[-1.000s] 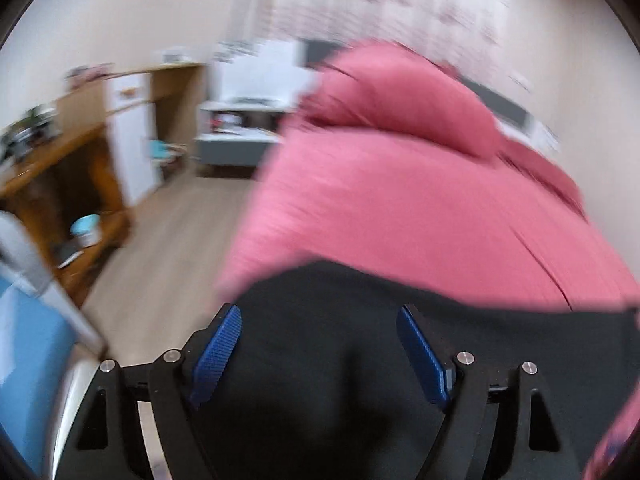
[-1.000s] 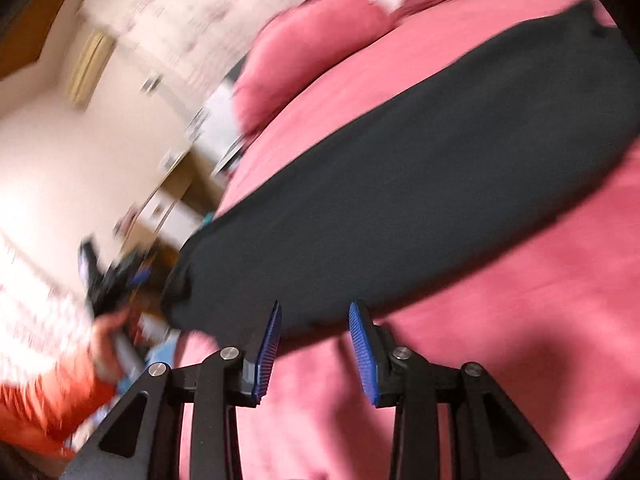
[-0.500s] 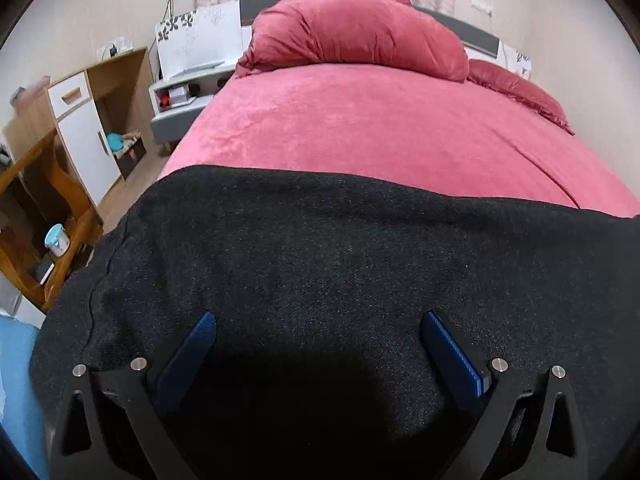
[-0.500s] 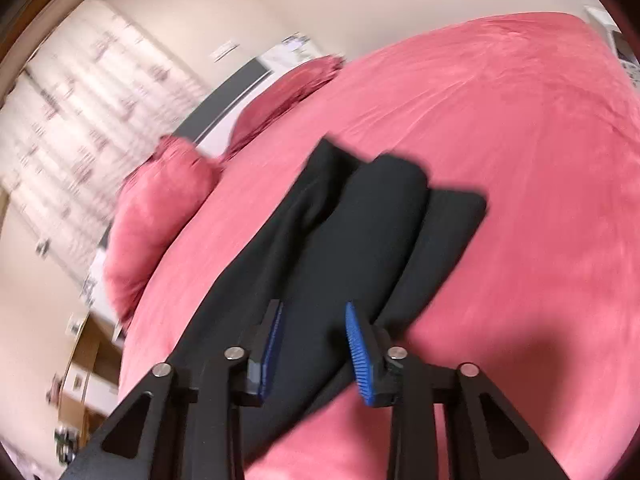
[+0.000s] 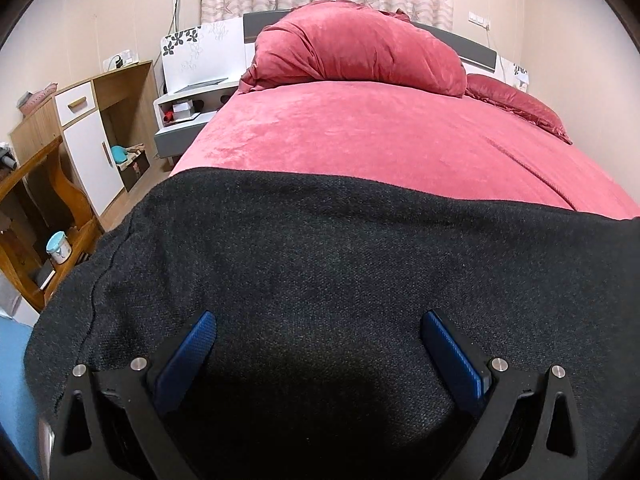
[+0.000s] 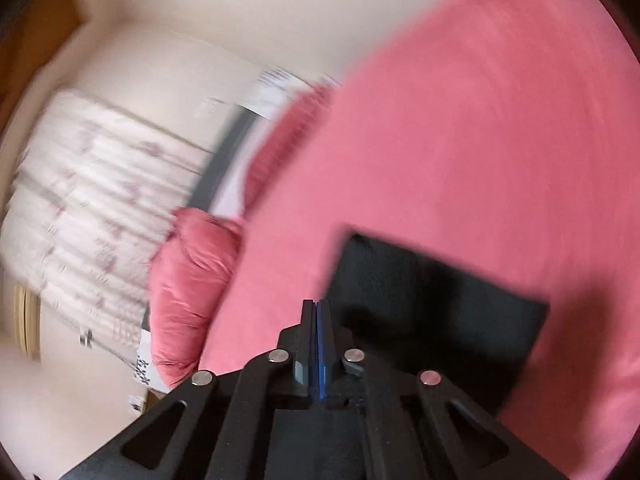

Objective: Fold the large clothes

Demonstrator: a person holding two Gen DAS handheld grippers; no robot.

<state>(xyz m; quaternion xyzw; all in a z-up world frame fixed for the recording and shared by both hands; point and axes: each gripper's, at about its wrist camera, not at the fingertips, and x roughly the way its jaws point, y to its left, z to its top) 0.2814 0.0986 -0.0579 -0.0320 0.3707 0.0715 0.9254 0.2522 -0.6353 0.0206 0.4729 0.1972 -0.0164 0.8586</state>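
The left wrist view is sharp and takes in the room: a dark knit garment (image 5: 340,264) is spread across the near end of the bed (image 5: 380,136), filling the lower half of the view, its far edge running straight across the pink cover and its left edge hanging over the bed's side toward the floor. The left tongs (image 5: 318,356) hang just above this cloth with their blue pads (image 5: 188,356) spread wide and nothing between them. The right wrist view is blurred and tilted; it shows what the other does not, a squared-off end of the same dark garment (image 6: 432,304) lying on the pink cover with bare cover all around it. The right tongs (image 6: 317,336) are pressed together there, pad against pad, with no cloth seen between them. Beyond the garment the bed lies open up to a heaped pink duvet (image 5: 360,44) and a flatter pillow (image 5: 516,104) at the headboard. Left of the bed a strip of wooden floor (image 5: 132,196) runs between it and the furniture: a white nightstand (image 5: 188,100) with small items on its shelf, a cabinet (image 5: 92,136) with a basket holding a teal object (image 5: 120,154) in its open compartment, and a wooden shelf carrying a small light-blue tub (image 5: 58,246).
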